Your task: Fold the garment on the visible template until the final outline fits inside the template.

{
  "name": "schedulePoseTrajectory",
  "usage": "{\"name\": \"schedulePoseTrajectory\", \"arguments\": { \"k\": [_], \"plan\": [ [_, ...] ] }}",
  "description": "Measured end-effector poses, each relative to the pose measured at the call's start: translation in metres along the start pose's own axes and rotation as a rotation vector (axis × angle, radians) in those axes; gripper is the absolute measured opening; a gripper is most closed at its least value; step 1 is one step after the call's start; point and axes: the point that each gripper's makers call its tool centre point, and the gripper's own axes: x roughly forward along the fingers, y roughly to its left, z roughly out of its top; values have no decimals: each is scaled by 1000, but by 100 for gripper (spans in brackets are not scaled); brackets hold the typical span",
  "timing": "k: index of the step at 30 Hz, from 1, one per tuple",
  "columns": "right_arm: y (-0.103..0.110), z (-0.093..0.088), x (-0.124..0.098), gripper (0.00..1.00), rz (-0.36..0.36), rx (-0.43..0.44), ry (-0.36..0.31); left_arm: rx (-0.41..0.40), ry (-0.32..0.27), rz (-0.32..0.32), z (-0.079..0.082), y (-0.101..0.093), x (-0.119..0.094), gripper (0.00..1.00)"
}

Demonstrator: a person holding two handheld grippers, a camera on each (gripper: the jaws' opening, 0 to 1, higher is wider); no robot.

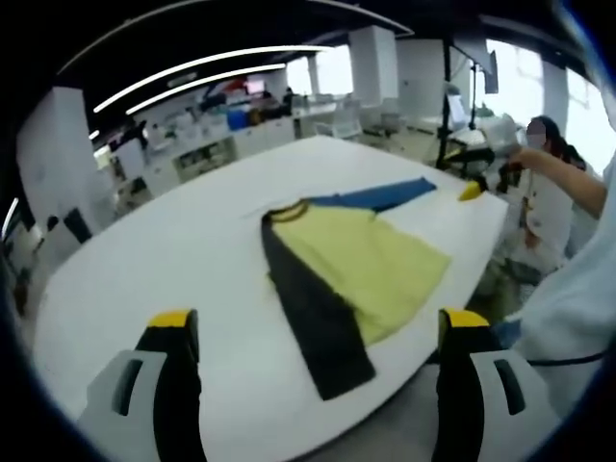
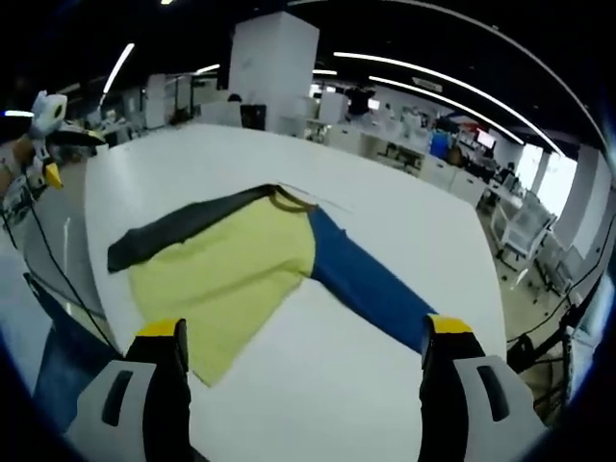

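A long-sleeved garment lies flat on the white table [image 1: 164, 250]. It has a yellow body [image 1: 371, 265], a dark sleeve [image 1: 318, 322] stretched toward me and a blue sleeve [image 1: 380, 196] pointing away. My left gripper [image 1: 318, 327] hovers open above the table's near edge, short of the dark sleeve's cuff. In the right gripper view the yellow body [image 2: 226, 269] sits ahead, with the dark sleeve [image 2: 183, 223] to its left and the blue sleeve [image 2: 371, 284] reaching to the right jaw. My right gripper [image 2: 303, 332] is open and holds nothing. The right gripper [image 1: 474, 189] also shows beyond the table's far right edge.
A person in white stands at the table's right edge [image 1: 553, 207]. The left gripper [image 2: 43, 144] hangs off the table's left side, above cables [image 2: 58, 269]. Office desks, chairs [image 1: 342, 120] and a white pillar [image 2: 274, 67] surround the table.
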Motion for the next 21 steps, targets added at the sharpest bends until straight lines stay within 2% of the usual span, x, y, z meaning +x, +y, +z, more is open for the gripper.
{"name": "schedulePoseTrajectory", "arguments": {
  "k": [21],
  "plan": [
    [33,23,-14,100,10,-35,-28,18,6,-49,-10,5,2,100]
  ]
}}
